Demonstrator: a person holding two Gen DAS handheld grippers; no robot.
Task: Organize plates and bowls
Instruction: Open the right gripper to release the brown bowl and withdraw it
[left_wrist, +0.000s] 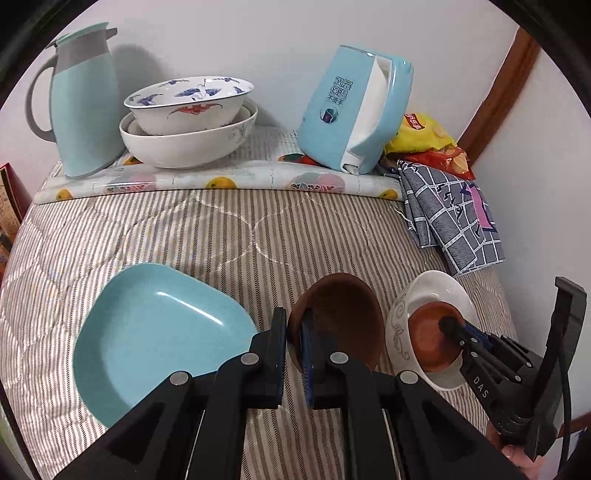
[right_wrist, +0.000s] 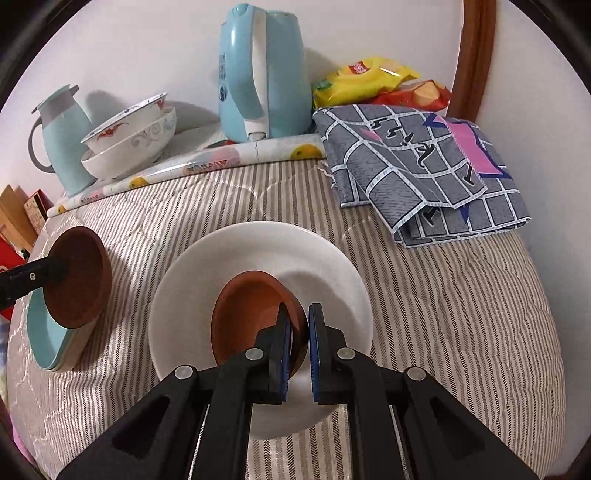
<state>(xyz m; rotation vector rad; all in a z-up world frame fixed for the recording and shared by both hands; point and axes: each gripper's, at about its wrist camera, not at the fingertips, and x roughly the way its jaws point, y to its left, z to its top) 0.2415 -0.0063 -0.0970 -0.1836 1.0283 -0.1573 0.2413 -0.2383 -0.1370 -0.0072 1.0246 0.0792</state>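
My left gripper (left_wrist: 294, 325) is shut on the rim of a dark brown bowl (left_wrist: 343, 317) and holds it tilted beside a light blue square plate (left_wrist: 155, 332) on the striped bed. The bowl shows at the left of the right wrist view (right_wrist: 79, 277), above the plate (right_wrist: 46, 339). My right gripper (right_wrist: 299, 321) is shut on the rim of a smaller reddish-brown bowl (right_wrist: 247, 314) that sits inside a white bowl (right_wrist: 258, 258). The left wrist view shows it too (left_wrist: 432, 336), in the white bowl (left_wrist: 436, 291).
At the back, on a fruit-print mat (left_wrist: 221, 181), stand a teal thermos jug (left_wrist: 85, 107), stacked white patterned bowls (left_wrist: 188, 118) and a blue kettle (left_wrist: 354, 110). A grey checked cloth (right_wrist: 424, 166) and snack bags (right_wrist: 369, 81) lie at the right by the wall.
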